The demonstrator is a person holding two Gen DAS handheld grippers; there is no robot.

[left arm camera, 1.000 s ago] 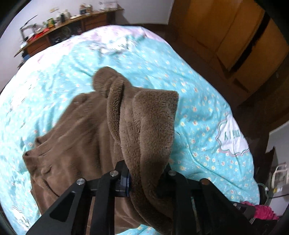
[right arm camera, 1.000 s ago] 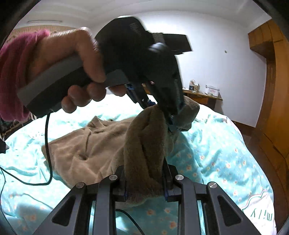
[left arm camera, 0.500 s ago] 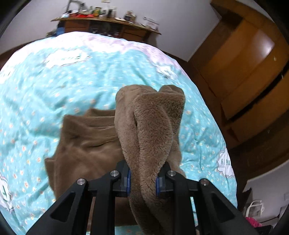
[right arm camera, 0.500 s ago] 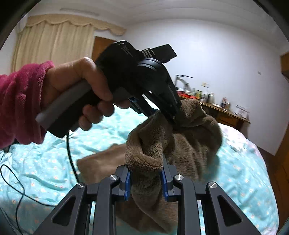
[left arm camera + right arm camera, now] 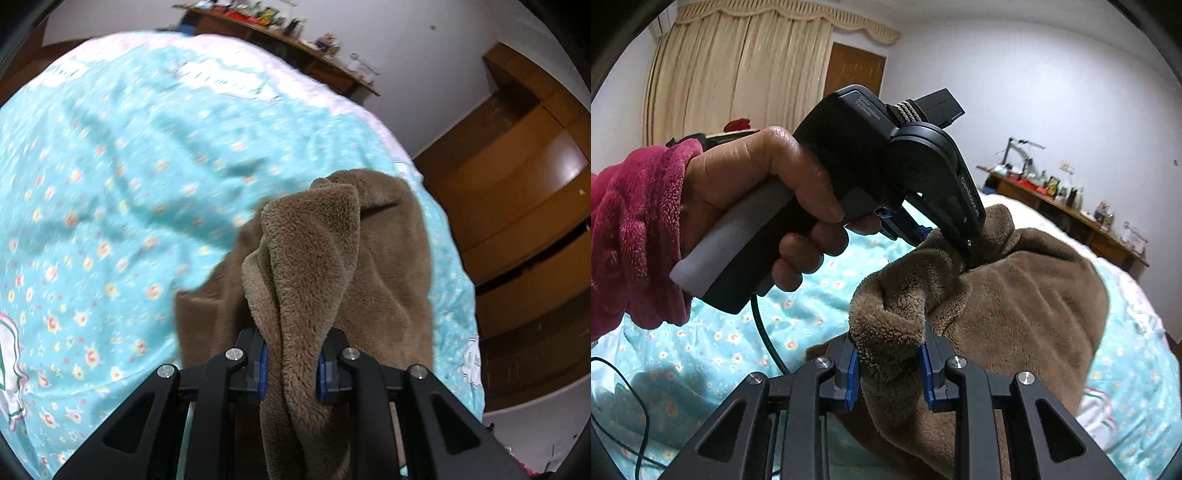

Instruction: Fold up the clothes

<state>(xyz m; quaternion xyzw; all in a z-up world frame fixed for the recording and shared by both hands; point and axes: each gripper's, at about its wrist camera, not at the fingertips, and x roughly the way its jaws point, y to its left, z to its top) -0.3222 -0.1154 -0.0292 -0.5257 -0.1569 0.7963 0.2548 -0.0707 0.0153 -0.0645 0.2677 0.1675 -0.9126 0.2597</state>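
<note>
A turquoise flower-print bed cover (image 5: 110,192) spreads beneath and beyond both claws. On it, the brown fleece garment (image 5: 388,280) runs lengthwise away from the left gripper (image 5: 291,363), its raised edge bunched and pinched between that claw's pads. The right gripper (image 5: 890,373) clamps another fold of it just beside.

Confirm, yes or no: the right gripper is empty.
No: the right gripper has its fingers clamped on a bunched fold of the brown fleece garment.
</note>
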